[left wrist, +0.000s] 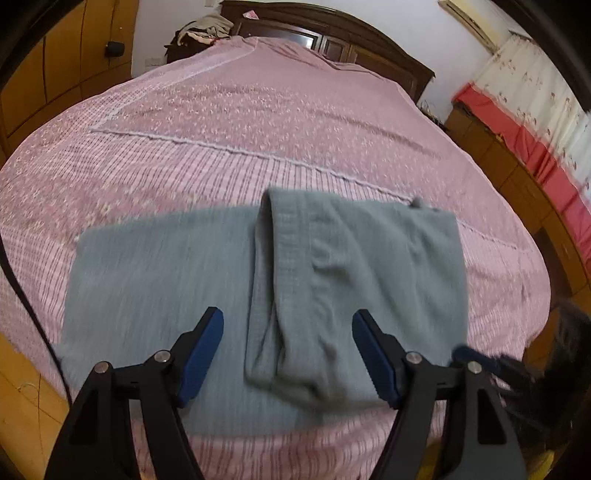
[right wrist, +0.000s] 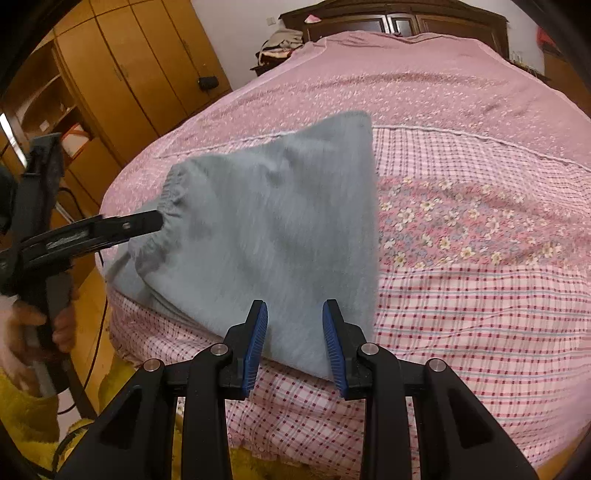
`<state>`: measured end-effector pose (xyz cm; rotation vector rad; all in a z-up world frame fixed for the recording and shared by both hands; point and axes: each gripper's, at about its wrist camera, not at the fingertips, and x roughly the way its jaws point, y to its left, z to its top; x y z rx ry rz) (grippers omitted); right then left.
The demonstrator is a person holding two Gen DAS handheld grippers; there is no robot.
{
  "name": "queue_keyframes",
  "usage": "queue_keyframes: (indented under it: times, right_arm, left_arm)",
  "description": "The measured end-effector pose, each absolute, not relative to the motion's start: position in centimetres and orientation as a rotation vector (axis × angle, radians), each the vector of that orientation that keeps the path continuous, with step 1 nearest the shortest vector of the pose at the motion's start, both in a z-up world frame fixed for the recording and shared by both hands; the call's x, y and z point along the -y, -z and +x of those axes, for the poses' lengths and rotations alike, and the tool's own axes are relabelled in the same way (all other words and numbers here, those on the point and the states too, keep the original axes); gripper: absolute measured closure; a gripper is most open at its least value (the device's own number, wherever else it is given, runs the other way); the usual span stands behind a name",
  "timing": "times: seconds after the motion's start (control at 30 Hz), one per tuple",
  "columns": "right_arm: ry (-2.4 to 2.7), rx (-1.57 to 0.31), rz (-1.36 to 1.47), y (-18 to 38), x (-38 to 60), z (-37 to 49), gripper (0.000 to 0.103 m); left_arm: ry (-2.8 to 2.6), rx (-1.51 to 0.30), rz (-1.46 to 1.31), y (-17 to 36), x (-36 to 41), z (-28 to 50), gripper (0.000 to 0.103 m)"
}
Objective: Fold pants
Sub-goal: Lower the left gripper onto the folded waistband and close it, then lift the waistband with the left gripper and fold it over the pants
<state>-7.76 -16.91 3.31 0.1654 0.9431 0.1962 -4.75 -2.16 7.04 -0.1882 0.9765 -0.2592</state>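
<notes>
Pink patchwork bedspread covers a wide bed, with checked, striped and floral panels; a dark wooden headboard stands at its far end and orange-brown wardrobe doors line the wall to the left of the right gripper. A heap of clothes sits beside the headboard.

Grey-blue pants lie on the near edge of the bed, directly ahead of both grippers. In the left wrist view the garment is folded over itself: a doubled, rounded fold runs away from the camera between the fingers, with a flat layer extending to the left of it.

Left gripper: jaws spread wide, blue-padded fingers on either side of the fold, above the cloth and not visibly gripping it. In the right wrist view the same gripper enters from the left, its tip at the gathered elastic waistband; whether it touches the band is hard to judge through motion blur.

Right gripper: jaws parted, the near corner of the pants lying between the blue pads, apparently without contact.

A person's hand holds the left gripper's handle over a yellow garment.
</notes>
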Motion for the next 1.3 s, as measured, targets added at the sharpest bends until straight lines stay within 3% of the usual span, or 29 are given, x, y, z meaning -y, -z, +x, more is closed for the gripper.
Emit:
queue_keyframes:
  times: [0.17, 0.23, 0.37, 0.77, 0.93, 1.3]
  right_arm:
    - [-0.182, -0.928, 0.22, -3.7, 18.3, -8.2, 0.071]
    - [-0.18, -0.931, 0.23, -3.7, 18.6, -8.3, 0.071]
    - [-0.183, -0.944, 0.229, -3.3, 18.5, -8.0, 0.071]
    - [-0.196, -0.949, 0.254, -2.6, 17.9, -7.4, 0.071]
    - [-0.194, -0.953, 0.266, -2.4, 18.5, -7.3, 0.071]
    - [-0.186, -0.949, 0.255, -2.5, 18.5, -7.3, 0.071]
  left_arm:
    - [0.251, -0.987, -0.186, -6.1, 3.3, -3.3, 0.03]
    - [0.228, -0.963, -0.163, -6.1, 3.6, -3.5, 0.049]
    - [0.219, -0.921, -0.127, -6.1, 4.3, -4.4, 0.062]
    - [0.223, -0.942, -0.169, -4.3, 4.2, -2.5, 0.057]
    - [0.223, -0.861, -0.121, -5.5, 4.9, -4.1, 0.069]
    - [0.228, -0.901, -0.171, -4.0, 4.5, -2.7, 0.064]
